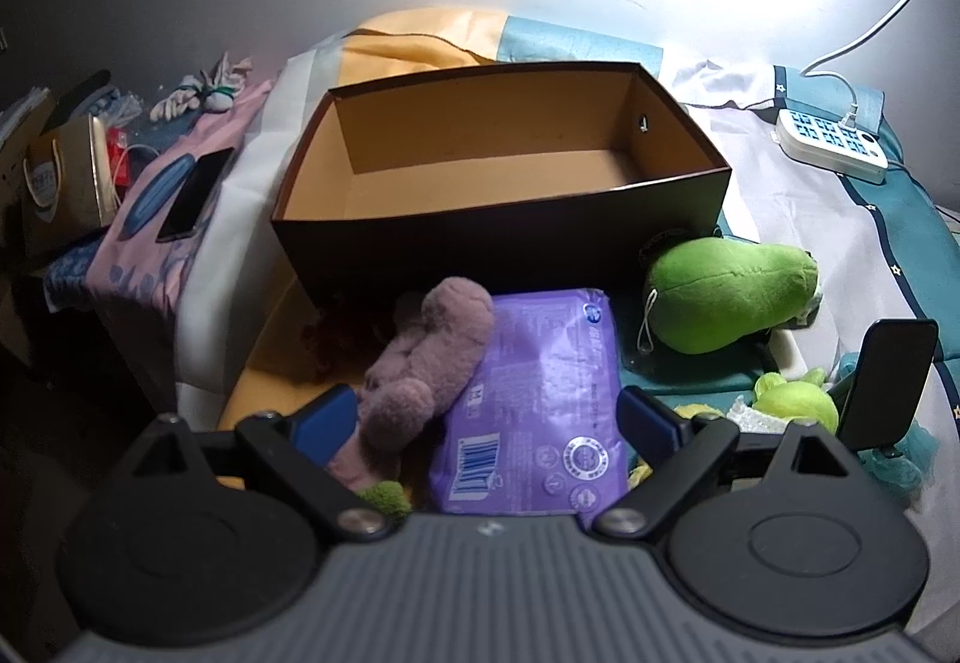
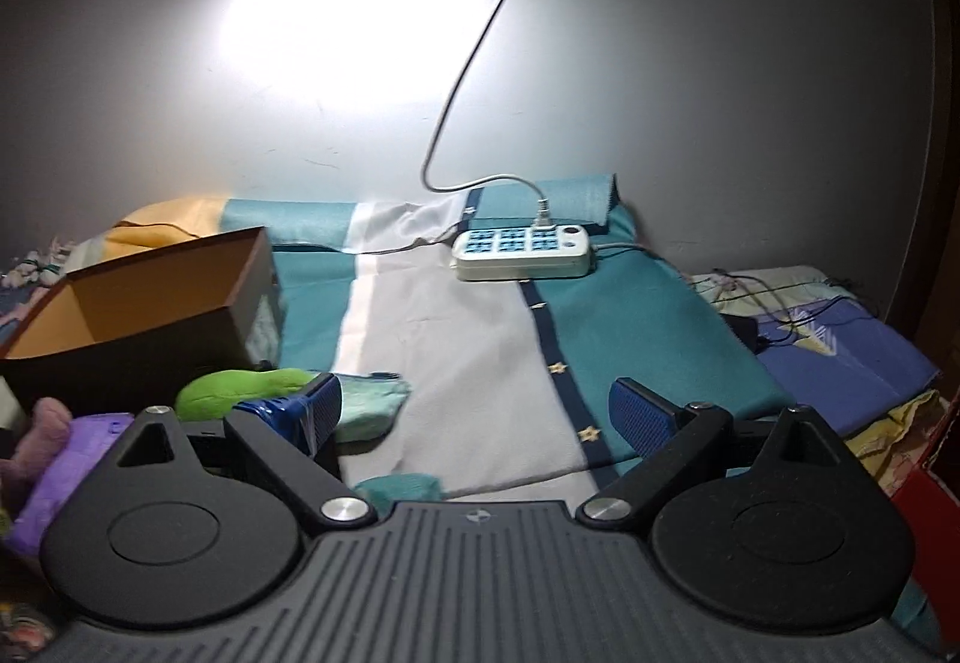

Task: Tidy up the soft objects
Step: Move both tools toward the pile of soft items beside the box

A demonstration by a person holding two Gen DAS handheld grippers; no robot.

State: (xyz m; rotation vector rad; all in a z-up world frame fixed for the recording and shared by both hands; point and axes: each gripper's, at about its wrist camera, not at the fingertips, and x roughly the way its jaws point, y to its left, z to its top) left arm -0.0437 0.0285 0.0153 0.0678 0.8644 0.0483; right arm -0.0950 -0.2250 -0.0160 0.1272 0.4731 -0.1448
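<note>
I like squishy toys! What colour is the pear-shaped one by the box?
Bright green plush toy, clearest in the left wrist view.

An open dark-brown cardboard box with a tan, bare interior stands upright on the bedding. Just in front of the box lie a mauve plush toy and a flat purple soft packet, the plush resting against the packet's left edge. By the box's front right corner lies a bright green plush on its side, and a smaller lime-green soft toy lies further forward of it.
</note>
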